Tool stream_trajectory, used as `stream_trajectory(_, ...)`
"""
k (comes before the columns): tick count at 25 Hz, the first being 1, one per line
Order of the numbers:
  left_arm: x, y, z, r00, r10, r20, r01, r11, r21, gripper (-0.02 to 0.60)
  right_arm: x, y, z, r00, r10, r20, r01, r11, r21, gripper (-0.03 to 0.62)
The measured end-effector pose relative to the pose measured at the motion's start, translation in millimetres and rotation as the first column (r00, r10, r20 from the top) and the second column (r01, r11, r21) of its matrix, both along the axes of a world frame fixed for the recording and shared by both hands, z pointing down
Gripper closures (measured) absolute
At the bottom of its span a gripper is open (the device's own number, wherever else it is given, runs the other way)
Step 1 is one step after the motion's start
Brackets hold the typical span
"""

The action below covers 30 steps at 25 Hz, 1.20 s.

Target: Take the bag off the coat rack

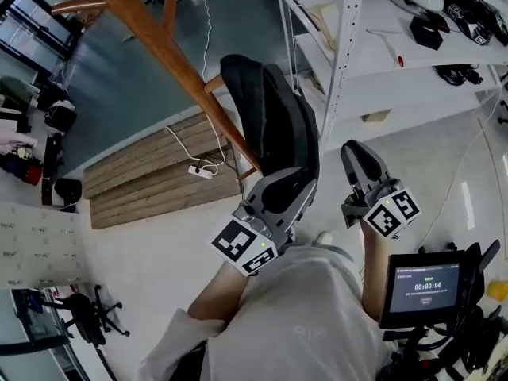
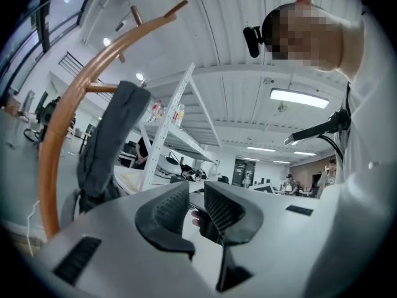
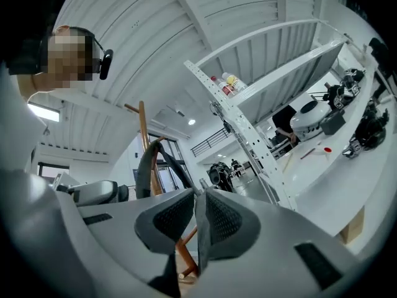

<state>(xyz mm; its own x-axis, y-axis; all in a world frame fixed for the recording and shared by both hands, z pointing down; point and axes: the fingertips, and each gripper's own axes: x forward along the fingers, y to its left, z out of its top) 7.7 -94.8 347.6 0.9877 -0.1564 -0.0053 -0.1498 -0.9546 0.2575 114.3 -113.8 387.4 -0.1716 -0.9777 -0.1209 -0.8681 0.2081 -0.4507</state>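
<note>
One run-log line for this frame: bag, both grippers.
bag: hanging on coat rack | left gripper: open, empty, beside bag | right gripper: shut, empty, clear of bag

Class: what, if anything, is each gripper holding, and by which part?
Nothing is held: left gripper slightly open and empty, right gripper shut and empty, beside the hanging bag.

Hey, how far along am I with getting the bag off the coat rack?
Nothing is done yet: the bag still hangs on the coat rack. In hand: the left gripper, jaws slightly apart and empty, is beside the bag; the right gripper is shut, empty. Left: grip the bag and lift it off.
</note>
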Motion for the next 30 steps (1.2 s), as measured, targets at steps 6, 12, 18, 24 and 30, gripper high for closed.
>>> stream_trajectory(6, -33, -35, -36, 0.976, -0.215, -0.020, 0.216, 0.972, 0.092, 0.489, -7, -50, -33, 0.992, -0.115, -0.042, 0.117, 0.992, 0.055, 0.551)
stream_trajectory(12, -49, -65, -60, 0.929, -0.370, 0.001, 0.360, 0.905, 0.227, 0.392, -33, -95, -74, 0.961, -0.236, -0.143, 0.254, 0.960, 0.121, 0.549)
stream_trajectory(18, -43, -94, -62, 0.890, -0.452, 0.063, 0.418, 0.863, 0.282, 0.353, -58, -131, -96, 0.913, -0.332, -0.237, 0.370, 0.919, 0.138, 0.522)
stream_trajectory(24, -31, -121, -48, 0.859, -0.499, 0.116, 0.450, 0.843, 0.296, 0.344, -74, -173, -63, 0.823, -0.394, -0.408, 0.438, 0.899, 0.015, 0.476)
stream_trajectory(30, -28, -135, -33, 0.837, -0.528, 0.144, 0.475, 0.831, 0.289, 0.344, -83, -202, -47, 0.793, -0.410, -0.450, 0.445, 0.895, -0.031, 0.476)
